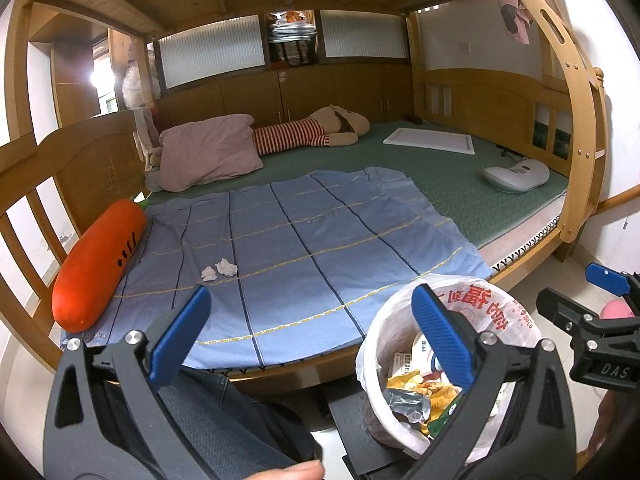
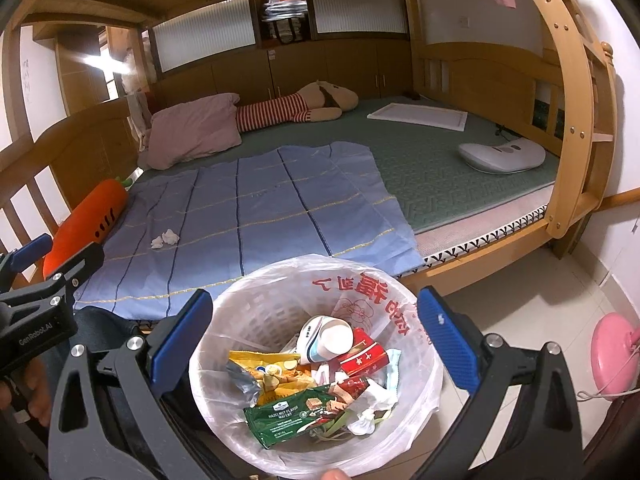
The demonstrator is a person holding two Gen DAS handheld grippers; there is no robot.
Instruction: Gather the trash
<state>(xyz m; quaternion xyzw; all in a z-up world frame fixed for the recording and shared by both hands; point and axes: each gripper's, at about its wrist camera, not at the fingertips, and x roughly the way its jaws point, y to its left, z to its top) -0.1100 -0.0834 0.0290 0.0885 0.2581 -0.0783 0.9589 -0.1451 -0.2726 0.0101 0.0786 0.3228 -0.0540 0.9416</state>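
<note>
Left gripper (image 1: 310,322): your jaws stand wide apart with nothing between the pads, aimed over the bed's near edge.
Right gripper (image 2: 312,326): spread to its fullest and empty — it hangs above the trash bin (image 2: 256,316).
Trash bin: on the floor just beside the bed, lined with a white bag, holding wrappers, a cup and a red box.
Crumpled tissues (image 1: 219,270): two white wads lie close together on the blue blanket (image 1: 304,240), near the carrot pillow (image 1: 96,264) — well apart from both your grippers.

Wooden bunk bed (image 1: 576,128) with green mattress (image 1: 460,176), wooden cabinets (image 1: 320,88) under frosted windows (image 1: 212,50) behind, white walls, pale tiled floor (image 2: 520,292).
</note>
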